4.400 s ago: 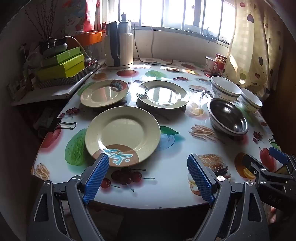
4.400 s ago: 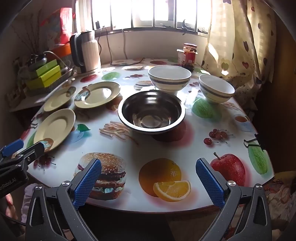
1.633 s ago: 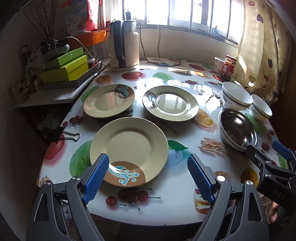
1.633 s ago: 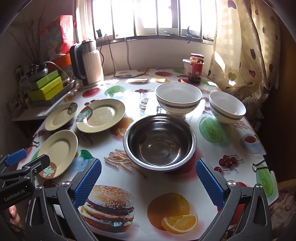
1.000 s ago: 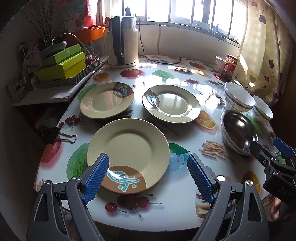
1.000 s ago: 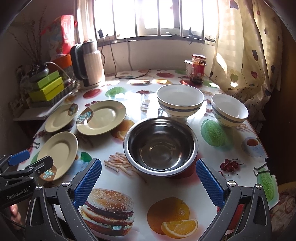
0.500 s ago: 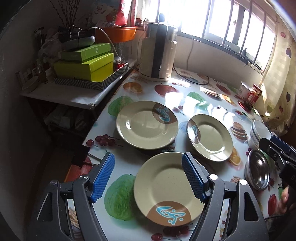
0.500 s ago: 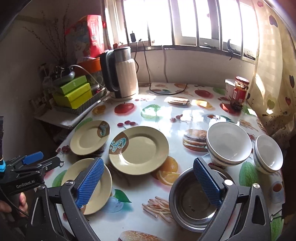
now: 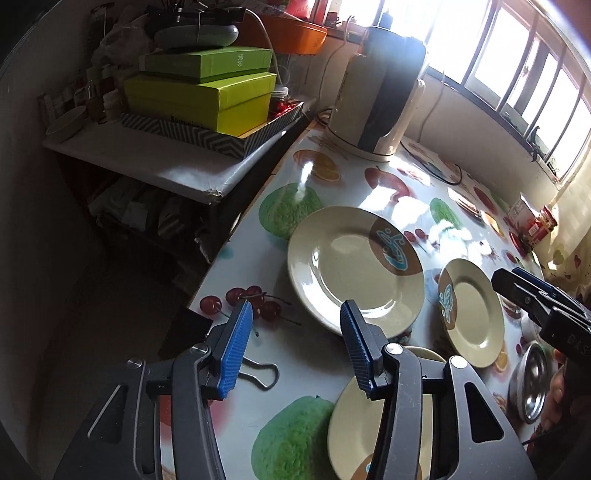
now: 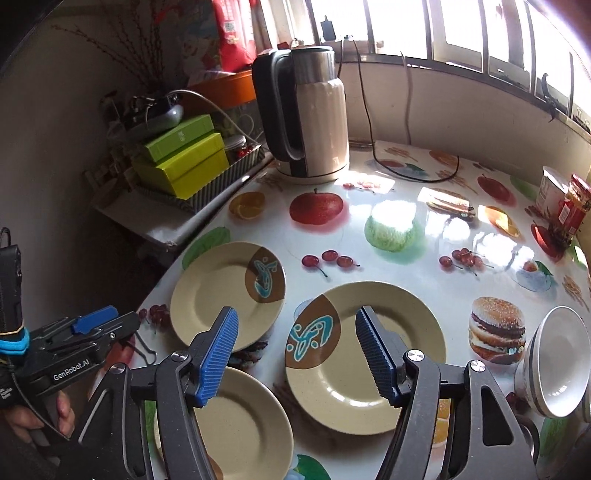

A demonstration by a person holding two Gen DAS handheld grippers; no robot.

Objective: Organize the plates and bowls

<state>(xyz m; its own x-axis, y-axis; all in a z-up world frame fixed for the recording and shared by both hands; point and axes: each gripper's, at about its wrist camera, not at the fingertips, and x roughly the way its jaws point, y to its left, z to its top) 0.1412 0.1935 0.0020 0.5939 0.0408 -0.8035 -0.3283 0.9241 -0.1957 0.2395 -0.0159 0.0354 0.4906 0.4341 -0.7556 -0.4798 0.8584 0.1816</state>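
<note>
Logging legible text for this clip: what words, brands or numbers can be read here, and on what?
"GenRobot.AI": side of the left hand-held gripper, seen in the right wrist view.
"DAS": partial lettering on the right hand-held gripper, seen in the left wrist view.
Green boxes, red bag, jar: print too small to read.

All 3 plates (image 10: pixel 221 291) are cream with a brown patch bearing a turquoise squiggle. The tablecloth (image 10: pixel 399 266) beyond the tongs is white, printed with red apples, cherries, green cabbages, oranges and burgers. The pads (image 10: pixel 218 354) are ribbed blue on black arms. Far left, the boxes (image 9: pixel 207 96) are lime green; the kettle (image 10: pixel 314 114) is cream and black.
</note>
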